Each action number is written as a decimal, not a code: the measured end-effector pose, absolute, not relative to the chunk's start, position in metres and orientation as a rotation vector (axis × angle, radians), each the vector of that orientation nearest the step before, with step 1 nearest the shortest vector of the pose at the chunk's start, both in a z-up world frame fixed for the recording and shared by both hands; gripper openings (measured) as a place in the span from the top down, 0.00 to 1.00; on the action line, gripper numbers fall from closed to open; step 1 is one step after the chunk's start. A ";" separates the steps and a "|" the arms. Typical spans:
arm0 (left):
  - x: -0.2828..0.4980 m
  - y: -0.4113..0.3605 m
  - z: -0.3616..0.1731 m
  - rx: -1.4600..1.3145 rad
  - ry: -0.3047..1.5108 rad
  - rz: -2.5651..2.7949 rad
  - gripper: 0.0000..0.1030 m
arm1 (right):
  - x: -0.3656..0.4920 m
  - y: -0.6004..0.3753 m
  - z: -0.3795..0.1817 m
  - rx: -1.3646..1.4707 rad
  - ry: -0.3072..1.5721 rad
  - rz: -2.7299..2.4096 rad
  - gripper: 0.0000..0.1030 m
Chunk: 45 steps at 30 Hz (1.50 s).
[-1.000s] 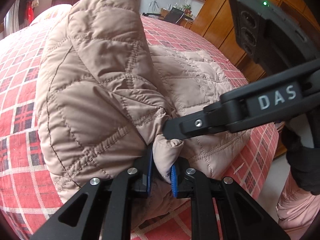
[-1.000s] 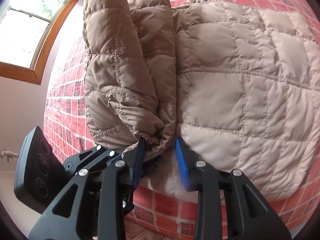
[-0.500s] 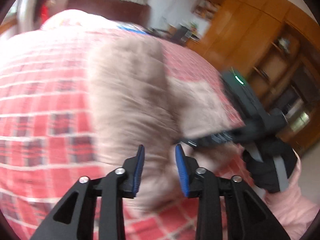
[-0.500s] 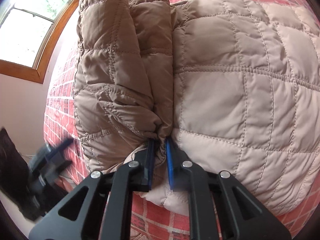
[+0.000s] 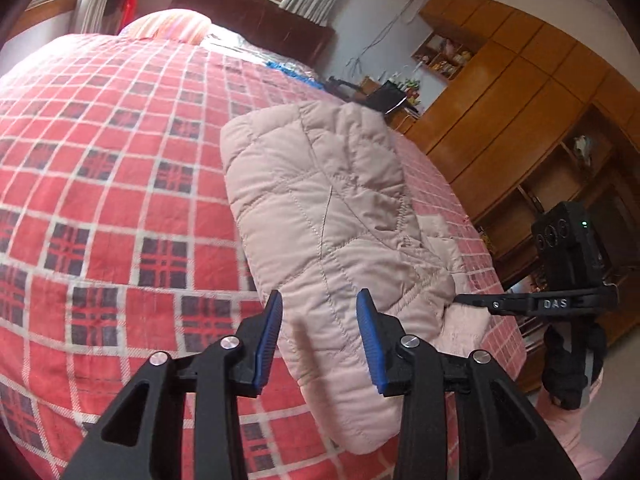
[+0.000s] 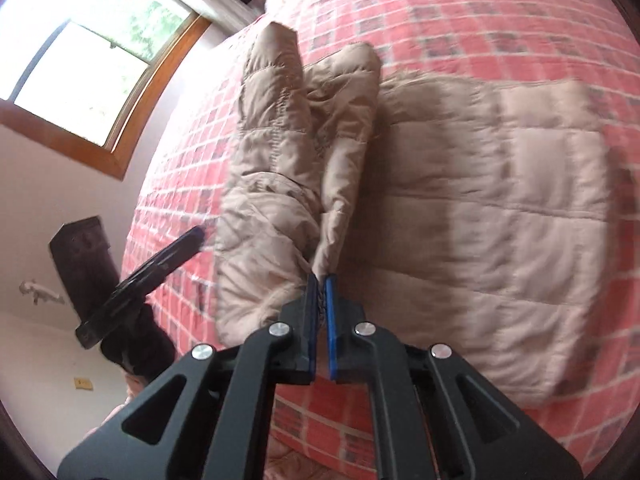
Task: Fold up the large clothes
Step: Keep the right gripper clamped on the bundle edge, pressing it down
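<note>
Bedroom, red checked bed (image 5: 100, 184). Puffy quilted jacket (image 5: 320, 208): soft, light, springy. Right tool (image 6: 320, 292) clamped on cuff edge; left tool (image 5: 318, 320) spread apart, empty.

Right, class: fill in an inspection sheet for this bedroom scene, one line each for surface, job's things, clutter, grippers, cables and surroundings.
Surface: bed with a red checked bedspread, wide bare area beside the garment.
Job's things: beige quilted jacket lying near the bed's edge, sleeves folded over the body.
Clutter: pillow at the head end; small items beyond it, too blurred to name.
Grippers: left gripper open, holding nothing, its fingers either side of the jacket's edge; right gripper shut on a fold of the jacket.
Cables: thin wires on the wall near the shelf.
Surroundings: wooden wardrobe, window, dark headboard.
</note>
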<state>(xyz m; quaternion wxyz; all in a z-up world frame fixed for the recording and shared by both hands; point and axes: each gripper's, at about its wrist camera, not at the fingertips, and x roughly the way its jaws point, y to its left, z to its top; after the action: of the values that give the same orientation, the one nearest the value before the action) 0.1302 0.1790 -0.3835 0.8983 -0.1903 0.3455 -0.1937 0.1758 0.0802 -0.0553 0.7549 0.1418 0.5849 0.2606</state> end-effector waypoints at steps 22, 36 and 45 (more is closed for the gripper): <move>0.145 0.104 -0.408 -0.226 0.817 -0.463 0.56 | 0.200 0.023 -0.033 0.281 1.211 0.462 0.63; 0.150 0.125 -0.390 -0.294 0.793 -0.422 0.56 | 0.223 0.028 -0.076 0.331 1.303 0.552 0.89; 0.173 0.116 -0.389 -0.284 0.807 -0.301 0.57 | 0.183 0.013 -0.080 0.306 1.307 0.469 0.89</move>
<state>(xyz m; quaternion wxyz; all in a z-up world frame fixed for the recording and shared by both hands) 0.1728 0.1161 -0.3892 0.8991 -0.1370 0.3896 -0.1454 0.1825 0.0128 -0.0803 0.7576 0.1405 0.6000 0.2152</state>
